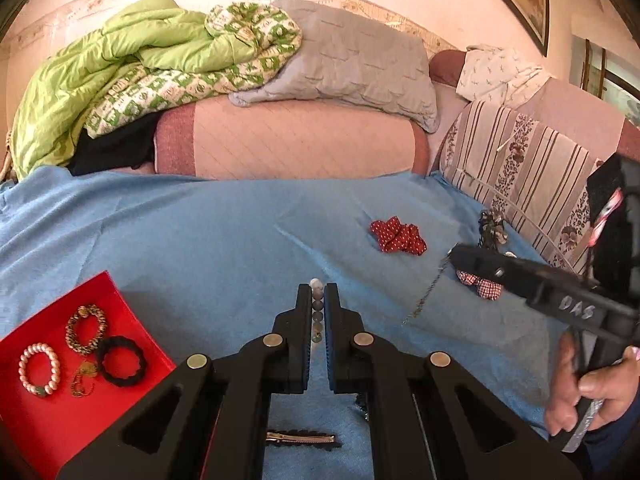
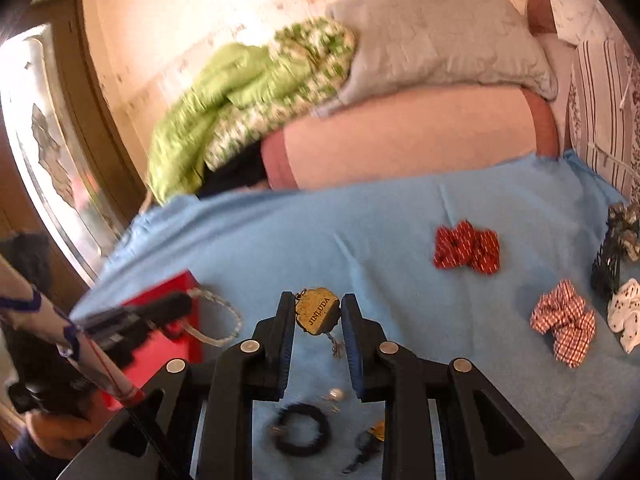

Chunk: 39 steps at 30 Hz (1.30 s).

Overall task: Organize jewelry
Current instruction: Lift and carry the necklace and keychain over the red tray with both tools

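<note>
Grey-beaded bracelet (image 1: 317,312) clamped between the left gripper (image 1: 318,300) fingers, raised over blue cloth (image 1: 200,240) beside the red tray (image 1: 52,420) of bracelets. Gold "JINLUDA" pendant (image 2: 318,311) pinched in the right gripper (image 2: 318,312), chain (image 1: 426,300) dangling; scrunchies (image 2: 564,320) beyond.

The right tongs (image 2: 318,314) grip a gold pendant (image 2: 318,311) stamped JINLUDA, its chain (image 2: 335,343) dangling above the blue bedsheet (image 2: 360,216). At left, the left tongs (image 2: 188,301) hold a beaded bracelet (image 2: 218,318) beside the red box (image 2: 176,344). Below the gripper lie a black hair tie (image 2: 300,434) and a pearl earring (image 2: 335,394). To the right sit a red dotted scrunchie (image 2: 467,249), a red checked scrunchie (image 2: 564,322) and a white spotted one (image 2: 626,314). Green quilt (image 2: 224,112) and grey pillow (image 2: 440,36) lie behind.
</note>
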Tool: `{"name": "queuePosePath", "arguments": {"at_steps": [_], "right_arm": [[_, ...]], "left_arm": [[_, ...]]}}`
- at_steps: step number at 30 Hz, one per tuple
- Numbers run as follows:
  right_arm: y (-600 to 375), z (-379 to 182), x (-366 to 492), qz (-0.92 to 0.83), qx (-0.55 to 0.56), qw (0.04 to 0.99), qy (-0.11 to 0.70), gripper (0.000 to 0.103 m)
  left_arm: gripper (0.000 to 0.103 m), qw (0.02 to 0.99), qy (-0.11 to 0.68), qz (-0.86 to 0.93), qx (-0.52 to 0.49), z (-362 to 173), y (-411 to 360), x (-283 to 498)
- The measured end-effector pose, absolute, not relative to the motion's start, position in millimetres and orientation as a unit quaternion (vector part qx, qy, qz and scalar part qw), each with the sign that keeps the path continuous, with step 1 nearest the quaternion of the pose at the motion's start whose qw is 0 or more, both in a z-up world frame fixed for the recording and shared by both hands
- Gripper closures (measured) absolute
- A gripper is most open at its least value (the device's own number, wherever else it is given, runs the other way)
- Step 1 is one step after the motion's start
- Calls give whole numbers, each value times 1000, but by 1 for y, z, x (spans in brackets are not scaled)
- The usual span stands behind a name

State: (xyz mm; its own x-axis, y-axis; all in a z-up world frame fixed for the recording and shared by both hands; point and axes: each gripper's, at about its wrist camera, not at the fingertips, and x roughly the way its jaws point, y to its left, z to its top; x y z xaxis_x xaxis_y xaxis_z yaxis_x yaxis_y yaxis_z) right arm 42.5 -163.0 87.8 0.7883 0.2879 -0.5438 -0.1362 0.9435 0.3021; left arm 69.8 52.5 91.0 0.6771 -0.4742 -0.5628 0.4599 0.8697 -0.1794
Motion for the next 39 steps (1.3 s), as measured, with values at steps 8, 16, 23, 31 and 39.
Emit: {"name": "queuePosePath", "arguments": {"at_steps": [8, 16, 23, 31, 39], "right_arm": [[-131, 116, 32, 153, 124, 940, 280, 78], [-92, 121, 32, 185, 117, 934, 283, 78], [-52, 120, 36, 215, 117, 925, 292, 78], [3, 107, 51, 251, 104, 907, 321, 78], [42, 85, 70, 267, 87, 892, 354, 78]], "left_arm": [[98, 926, 293, -236, -23, 105, 87, 58], [98, 935, 293, -198, -42, 107, 141, 53], [97, 935, 309, -166, -53, 98, 187, 54], [97, 928, 341, -133, -71, 73, 230, 57], [98, 916, 375, -106, -96, 50, 259, 68]]}}
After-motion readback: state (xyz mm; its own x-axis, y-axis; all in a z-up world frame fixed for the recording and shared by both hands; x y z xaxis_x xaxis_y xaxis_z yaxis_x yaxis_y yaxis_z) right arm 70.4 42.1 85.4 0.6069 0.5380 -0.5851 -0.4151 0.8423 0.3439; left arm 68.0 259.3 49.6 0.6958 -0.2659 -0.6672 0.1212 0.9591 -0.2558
